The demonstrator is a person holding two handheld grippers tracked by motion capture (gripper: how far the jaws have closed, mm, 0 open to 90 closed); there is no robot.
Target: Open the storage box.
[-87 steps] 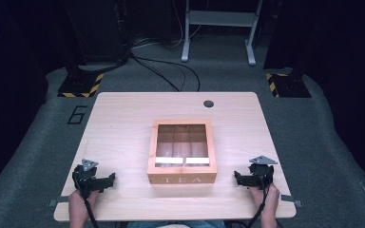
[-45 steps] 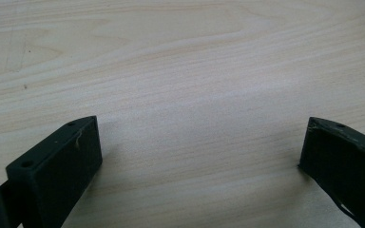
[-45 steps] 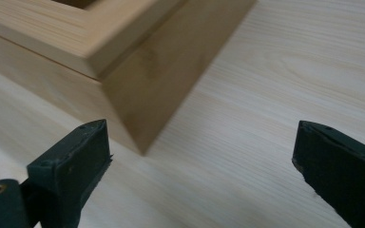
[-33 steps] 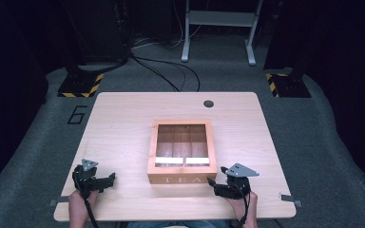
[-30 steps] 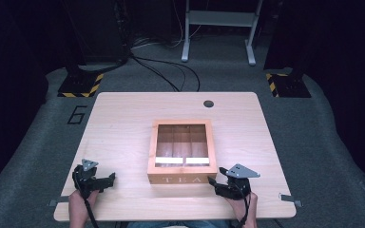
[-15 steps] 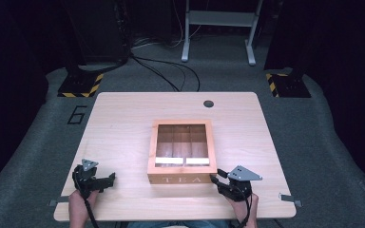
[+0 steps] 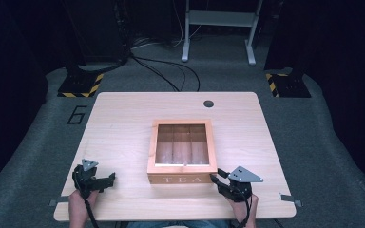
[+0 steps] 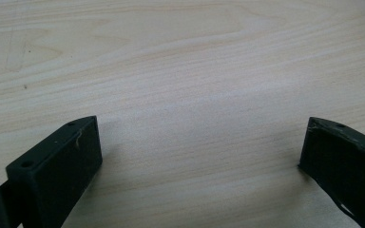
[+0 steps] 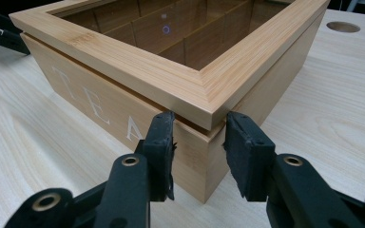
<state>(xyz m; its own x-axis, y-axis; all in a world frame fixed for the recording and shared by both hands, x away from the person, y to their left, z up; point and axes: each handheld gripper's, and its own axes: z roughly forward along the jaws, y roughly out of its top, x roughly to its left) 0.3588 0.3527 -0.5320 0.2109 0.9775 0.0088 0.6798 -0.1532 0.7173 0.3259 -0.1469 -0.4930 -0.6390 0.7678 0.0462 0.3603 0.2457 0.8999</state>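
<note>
Gripping the front right corner of the tea box [image 9: 138,90], mid-bench [image 7: 123,118], with right gripper [image 9: 198,142] jaws just closed on it. Left gripper [image 8: 199,156] resting, jaws wide. Next: lifting lid likely, requiring steady upward pull.

Our two hand-held grippers, low and apart
Left hand-held gripper [image 7: 105,179] gapes wide; right hand-held gripper [image 9: 198,142] has just clamped.

"TEA" on wooden box [image 7: 182,179] front, "6" on floor mat [image 7: 77,114]
</note>
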